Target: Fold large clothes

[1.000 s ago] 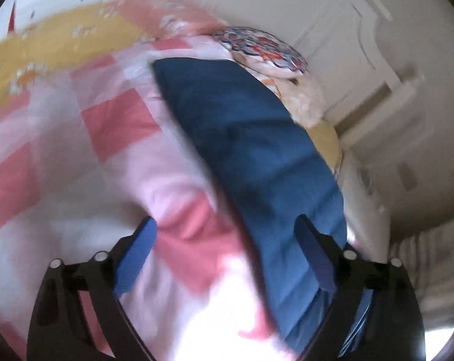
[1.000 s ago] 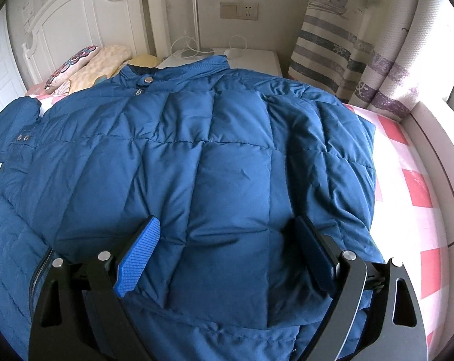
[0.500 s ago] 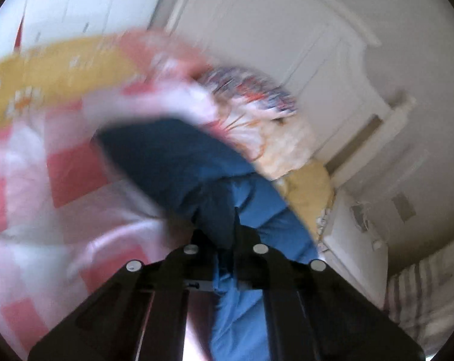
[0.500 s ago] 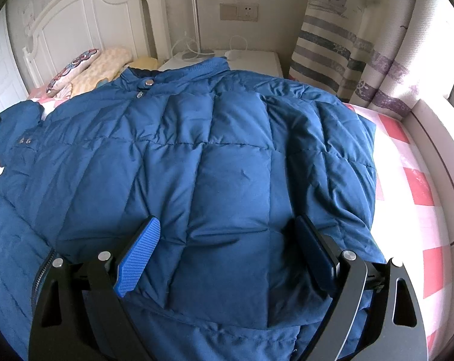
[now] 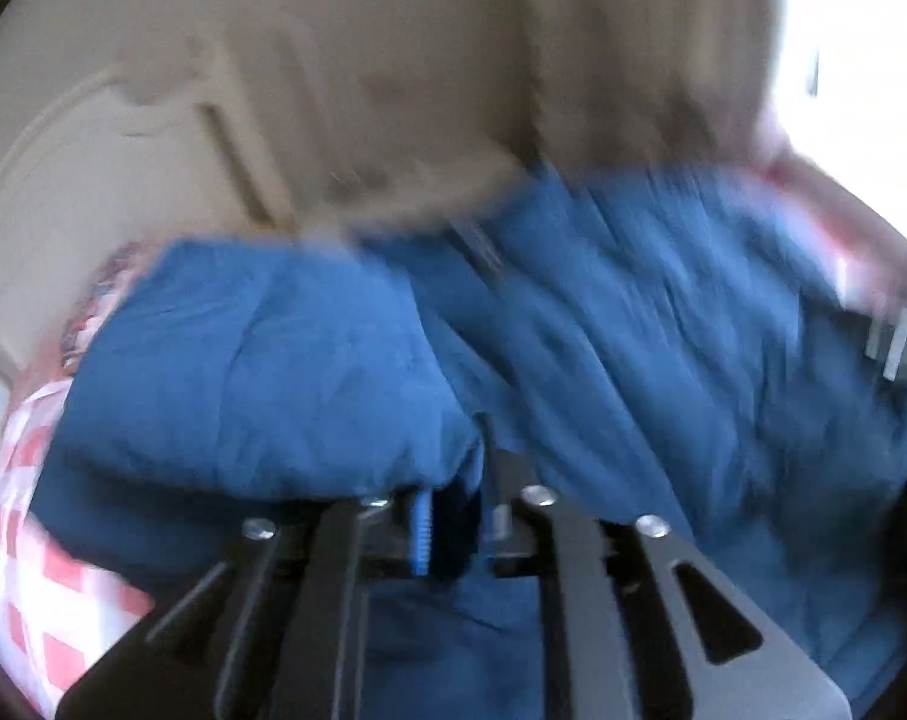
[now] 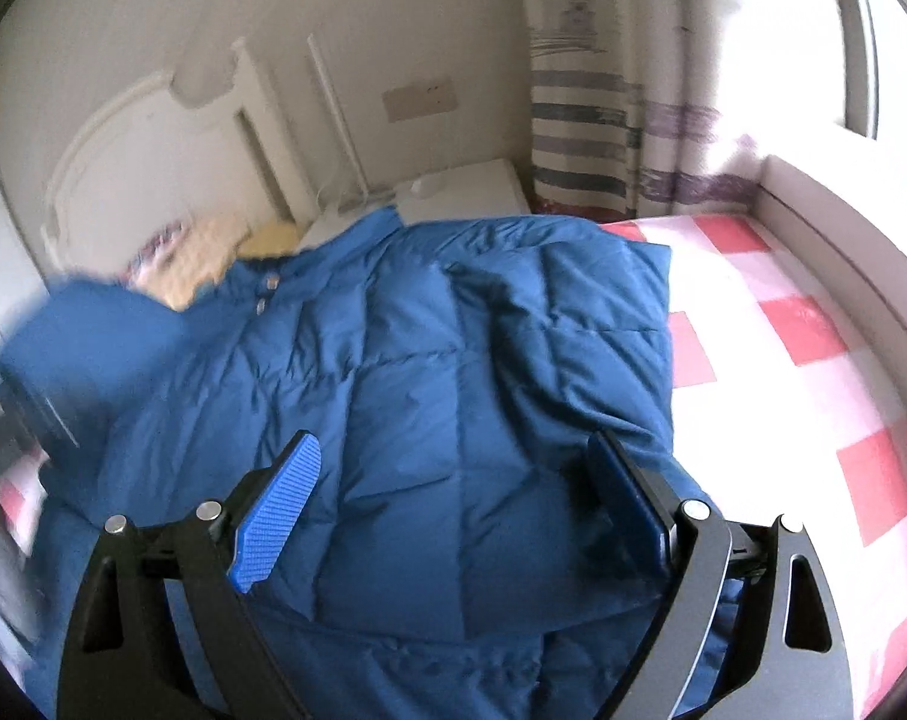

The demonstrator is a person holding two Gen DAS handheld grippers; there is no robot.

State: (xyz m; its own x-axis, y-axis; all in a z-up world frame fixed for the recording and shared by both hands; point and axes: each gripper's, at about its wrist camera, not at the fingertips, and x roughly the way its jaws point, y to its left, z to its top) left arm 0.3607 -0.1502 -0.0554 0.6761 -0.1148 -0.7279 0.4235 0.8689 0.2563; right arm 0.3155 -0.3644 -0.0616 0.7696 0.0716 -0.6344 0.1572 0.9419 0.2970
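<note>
Lying collar-to-headboard, jacket (image 6: 429, 396) — left fingers (image 5: 453, 516) just reopening, still pinching its sleeve; right fingers (image 6: 453, 498) wide, empty.

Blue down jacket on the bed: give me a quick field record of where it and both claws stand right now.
garment: blue down jacket, spread on the pink-checked bedsheet
sleeve: sleeve lifted over the jacket body
left claw: left claw nearly shut, jaws just opened slightly, blue fabric between them
right claw: right claw wide open over the jacket's lower part, holding nothing
background: white headboard, striped curtain
image quality: left wrist view motion-blurred
</note>
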